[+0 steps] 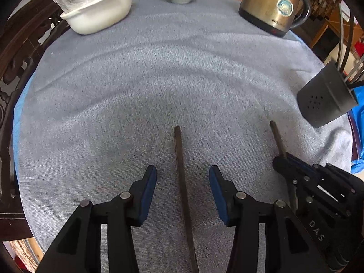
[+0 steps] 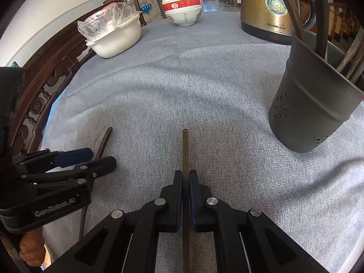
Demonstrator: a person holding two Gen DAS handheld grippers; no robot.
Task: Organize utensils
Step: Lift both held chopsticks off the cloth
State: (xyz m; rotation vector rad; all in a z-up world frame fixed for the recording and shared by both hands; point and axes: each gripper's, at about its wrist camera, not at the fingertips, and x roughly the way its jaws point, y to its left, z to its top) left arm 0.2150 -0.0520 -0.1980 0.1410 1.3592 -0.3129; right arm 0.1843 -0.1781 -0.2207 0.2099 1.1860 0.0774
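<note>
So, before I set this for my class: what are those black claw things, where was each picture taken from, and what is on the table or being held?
They are hand-held two-finger grippers, one per hand, each with a camera looking along its fingers. The left gripper is open, with one dark chopstick lying on the grey cloth between its fingers. The right gripper is shut on another chopstick. Nearby stand a dark utensil holder, a brass-coloured kettle, stacked bowls and a white tub with a plastic bag in it.
</note>
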